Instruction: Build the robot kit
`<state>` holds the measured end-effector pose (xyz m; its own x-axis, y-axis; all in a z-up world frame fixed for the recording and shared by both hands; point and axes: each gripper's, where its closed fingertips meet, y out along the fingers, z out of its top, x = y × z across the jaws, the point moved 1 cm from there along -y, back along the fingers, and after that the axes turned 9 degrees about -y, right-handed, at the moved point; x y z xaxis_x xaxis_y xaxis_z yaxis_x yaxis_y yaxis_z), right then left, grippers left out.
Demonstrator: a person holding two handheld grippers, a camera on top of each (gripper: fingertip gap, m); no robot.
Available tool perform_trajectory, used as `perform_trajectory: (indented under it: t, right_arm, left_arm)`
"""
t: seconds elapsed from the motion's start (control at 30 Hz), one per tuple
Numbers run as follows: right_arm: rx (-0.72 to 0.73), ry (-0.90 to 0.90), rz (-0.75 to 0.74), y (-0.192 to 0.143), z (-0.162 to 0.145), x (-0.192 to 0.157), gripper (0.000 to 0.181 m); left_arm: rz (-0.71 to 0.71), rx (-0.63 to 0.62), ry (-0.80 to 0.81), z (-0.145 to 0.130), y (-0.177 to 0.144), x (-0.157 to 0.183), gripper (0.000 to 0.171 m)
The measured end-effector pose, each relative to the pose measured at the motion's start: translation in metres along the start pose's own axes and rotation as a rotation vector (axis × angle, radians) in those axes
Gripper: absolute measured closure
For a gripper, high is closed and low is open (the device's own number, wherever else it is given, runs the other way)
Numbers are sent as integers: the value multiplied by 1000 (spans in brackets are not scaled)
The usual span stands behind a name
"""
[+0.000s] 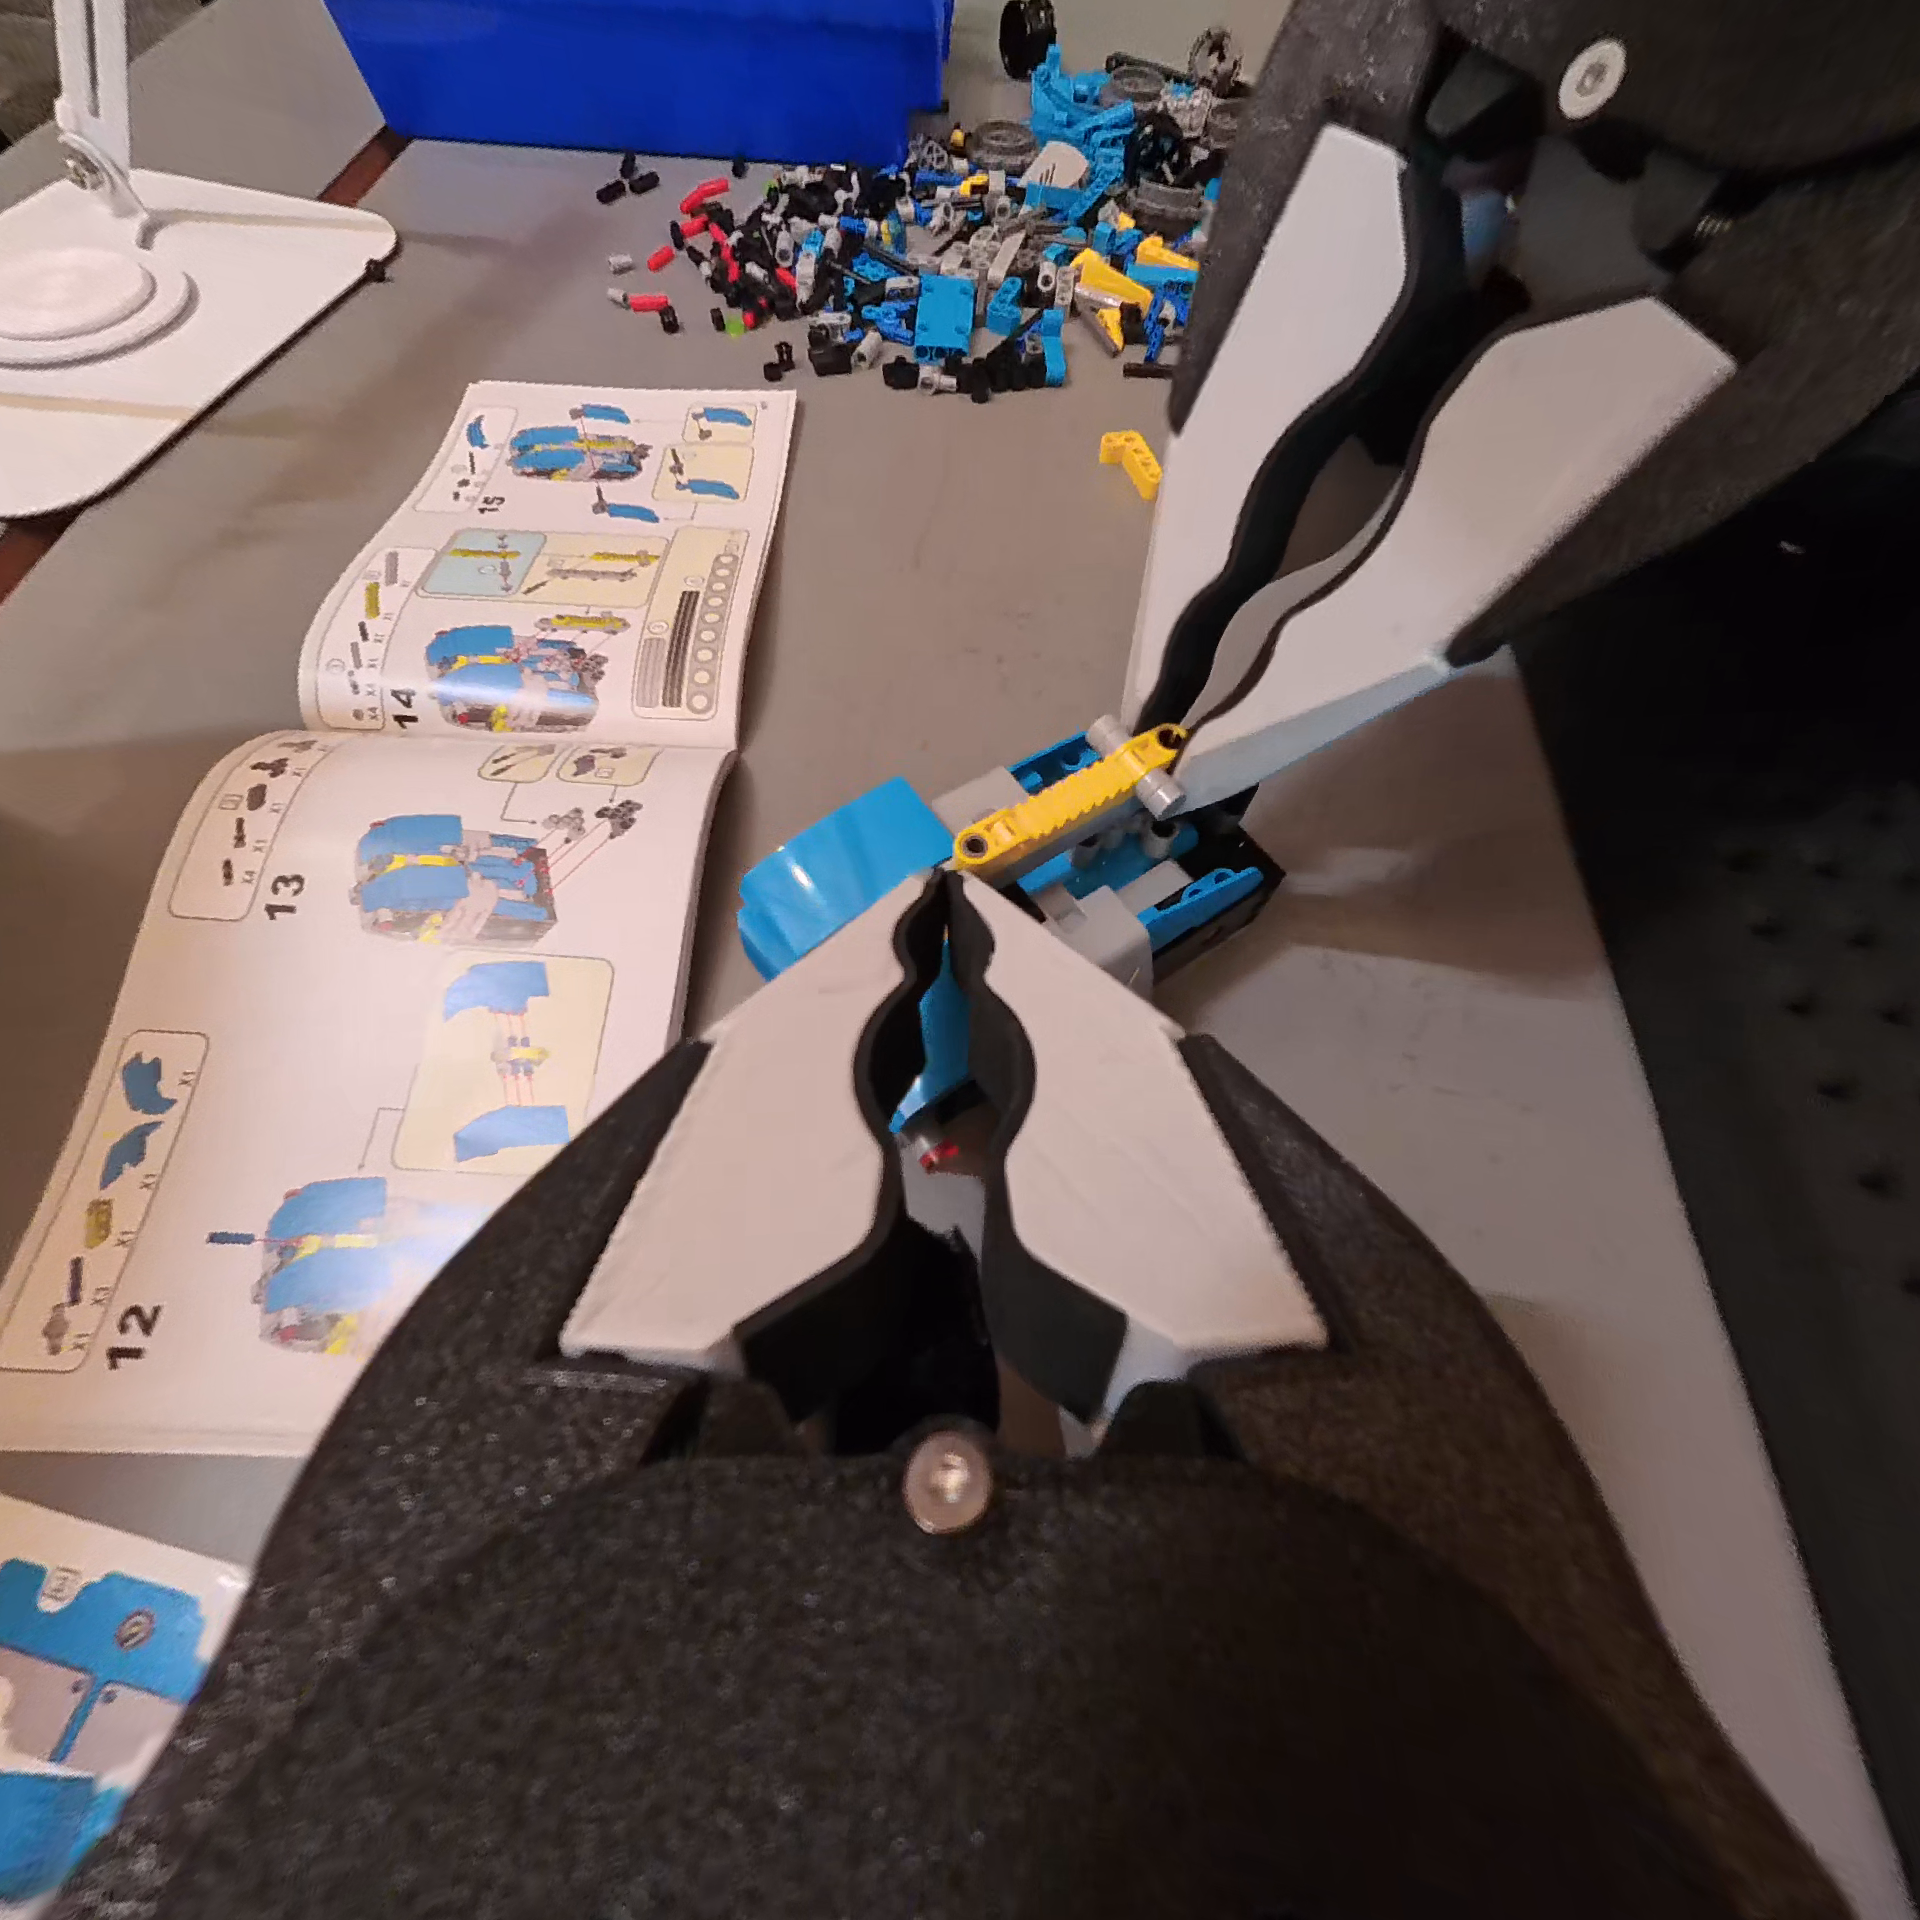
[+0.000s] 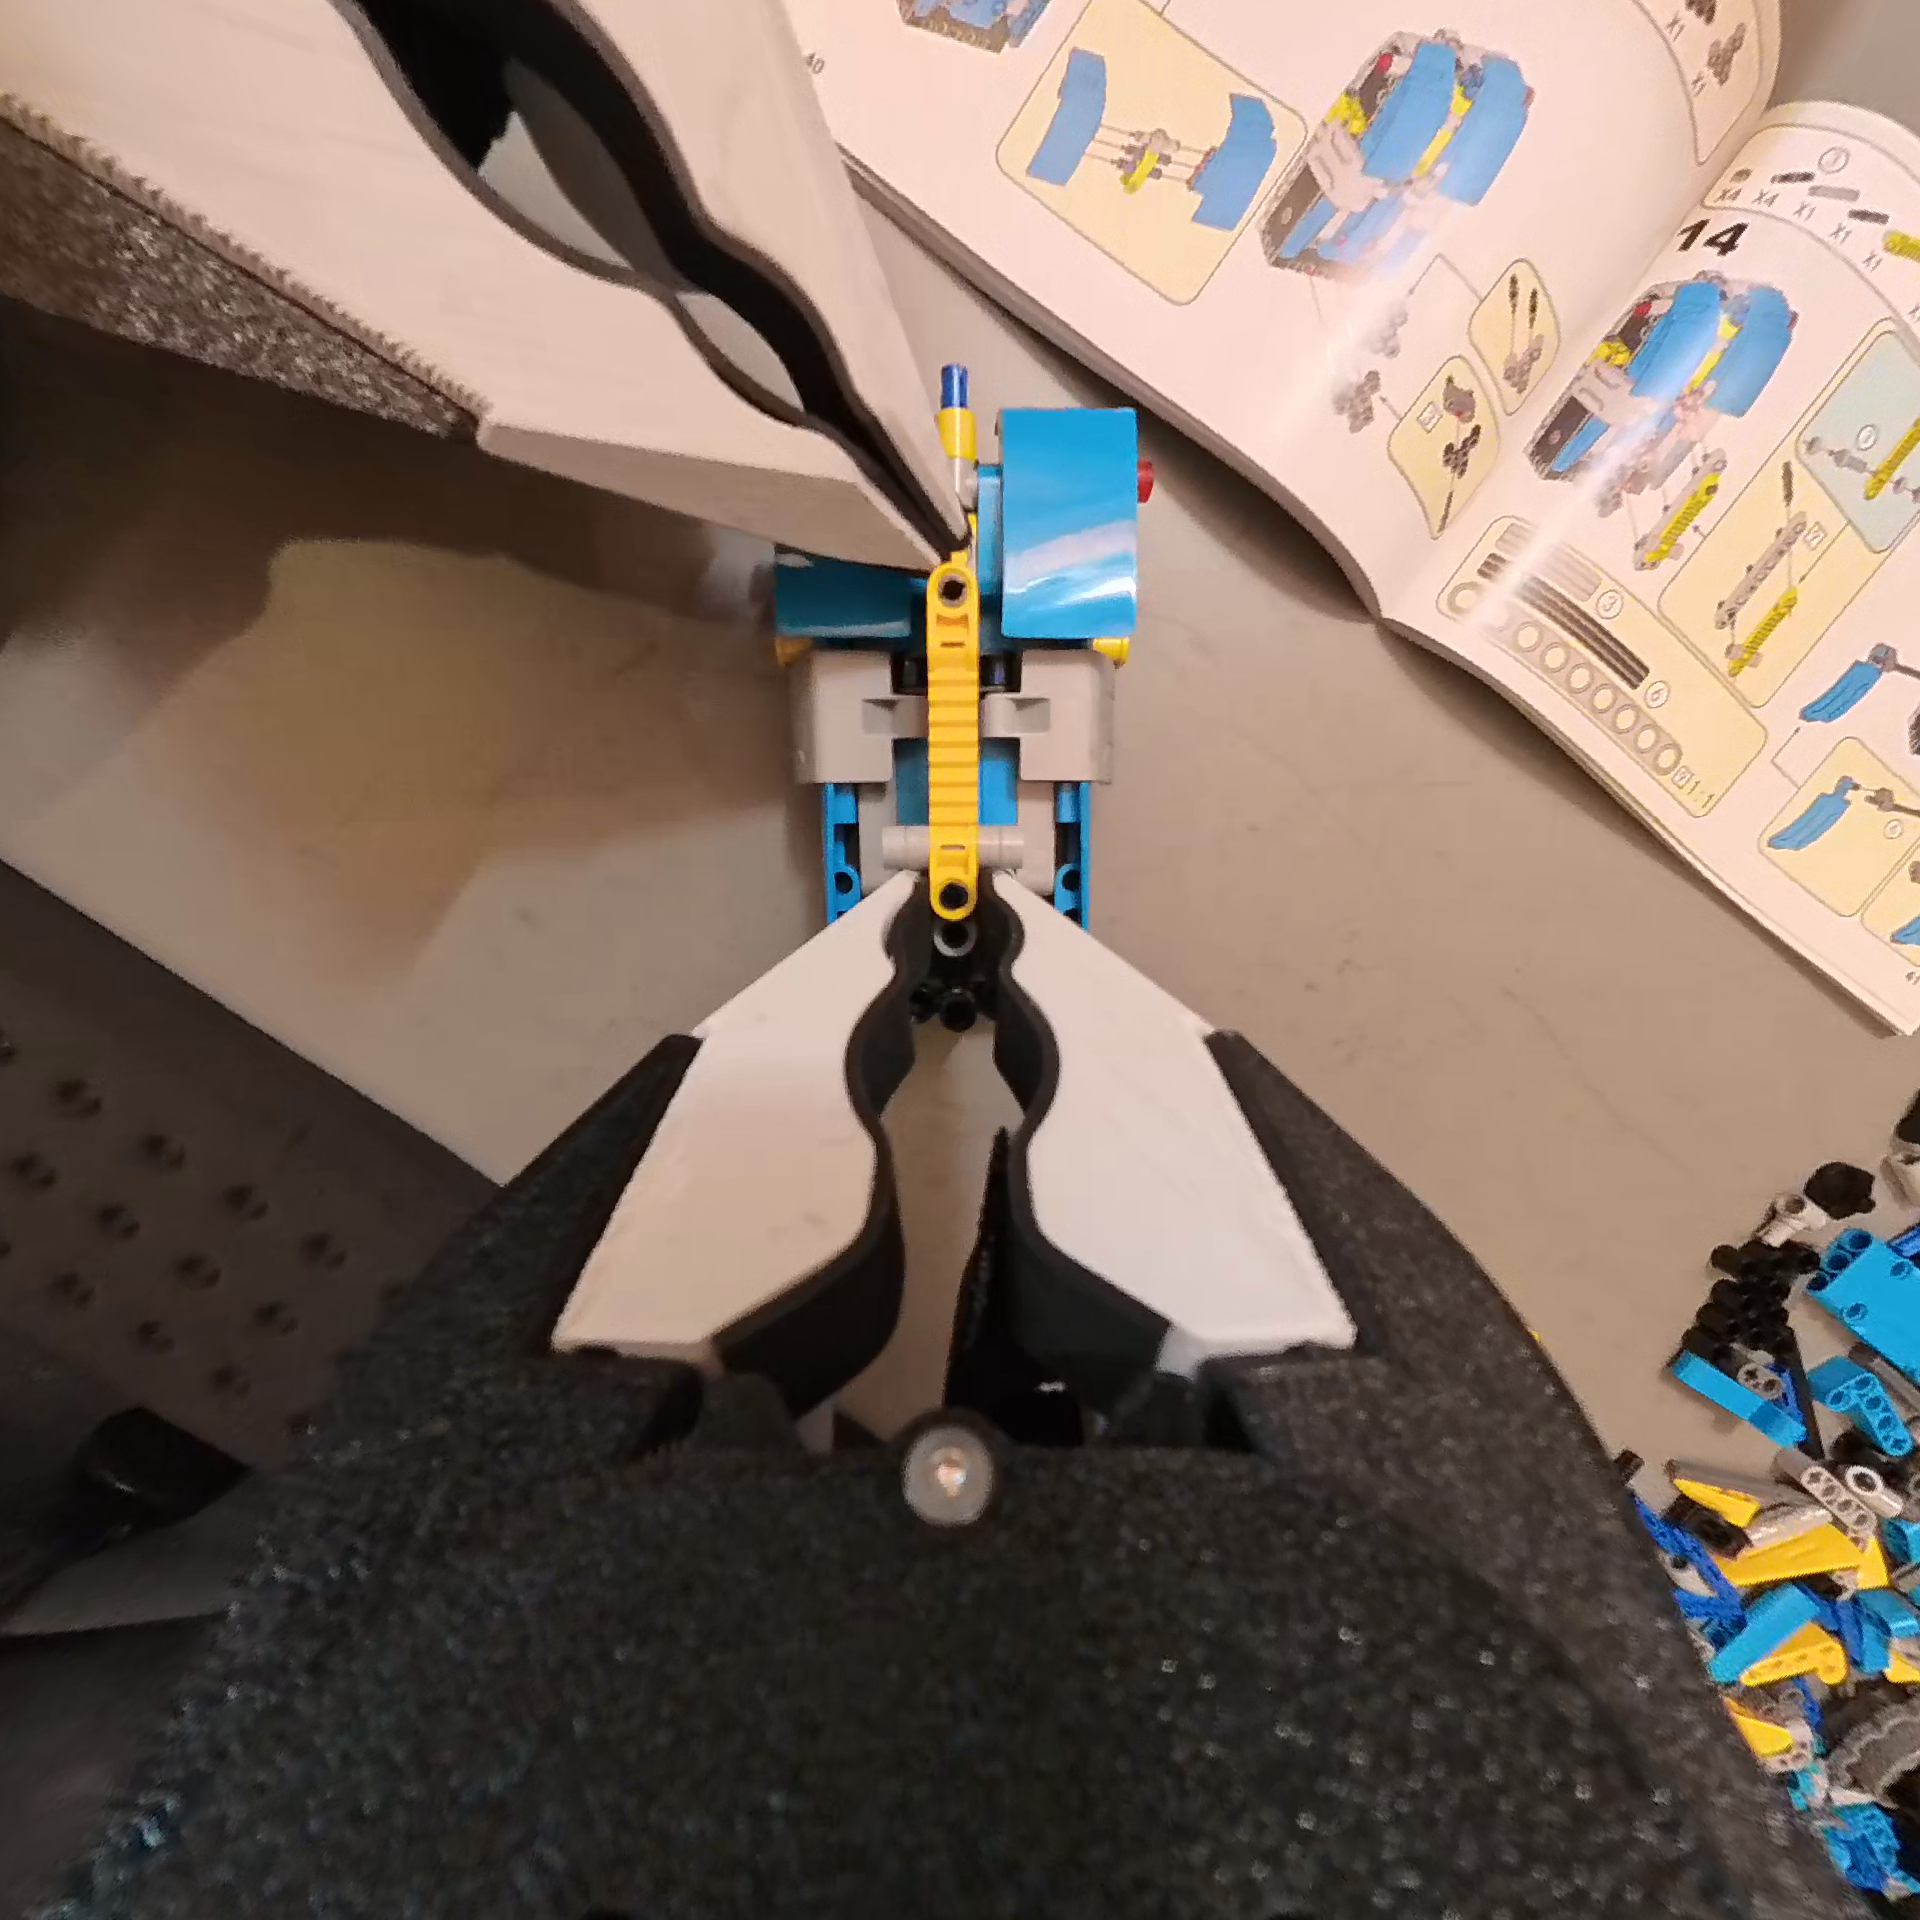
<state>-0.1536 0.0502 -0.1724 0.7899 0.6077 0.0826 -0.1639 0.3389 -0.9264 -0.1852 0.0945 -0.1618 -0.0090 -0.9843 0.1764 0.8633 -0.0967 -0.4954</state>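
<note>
A small blue and grey brick model [image 2: 951,717] lies on the grey table [image 2: 1299,831], and a yellow toothed bar [image 2: 948,727] is laid across its top. The bar's long axis is seen running straight away from the right claw [image 2: 951,894] and on toward the left claw [image 2: 951,530], so that the two claws face each other along it.

The near end of the bar is pinched between the narrow tips of the right claw. The left claw is drawn almost shut at the far end; a blue part of the model is seen between its pads in the left wrist view, where the left claw [image 1: 943,883] sits right at the bar's end hole, but whether the bar itself is touched cannot be told.

In the left wrist view the bar [image 1: 1070,795] is shown slanting up to the right claw [image 1: 1174,732], one end raised off the model [image 1: 1039,894]; in the right wrist view this tilt is flattened, while the bar's teeth and a grey cross pin under its near end are shown plainly. A curved blue panel [image 1: 831,873] is seen on the model's side toward an open instruction booklet [image 1: 436,935].

A pile of loose bricks [image 1: 935,249], a blue bin [image 1: 665,73] and a white stand [image 1: 125,260] are seen well apart only in the left wrist view; only part of the pile [image 2: 1808,1507] reaches the right wrist view.
</note>
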Motion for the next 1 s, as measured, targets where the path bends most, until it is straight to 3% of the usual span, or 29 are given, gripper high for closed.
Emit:
perform_trajectory:
  t: [0.3, 0.47, 0.6, 0.7, 0.8, 0.93, 1.0]
  right_arm:
    - [-47, 3, 97, 1, -2, 0, 174]
    - [-31, -17, 21, 1, -2, 0, 174]
    - [24, 76, 180, 1, -2, 1, 174]
    - [45, 38, 157, 1, -4, 1, 173]
    - [60, 72, 226, -5, -6, -6, 152]
    - [43, 37, 148, -19, -9, 4, 148]
    - [90, 0, 82, -28, 3, 11, 148]
  left_arm:
    - [-62, -48, -206, 2, 2, -1, 171]
    - [-25, -52, -170, 2, 2, -1, 171]
    - [-7, -37, -158, 4, 3, -1, 171]
    - [-13, -41, -138, 3, 2, 0, 171]
    - [-20, -41, -142, 2, 2, -1, 171]
    - [-24, -51, -147, -2, 2, -5, 171]
    - [-37, -47, -146, -2, 3, -3, 171]
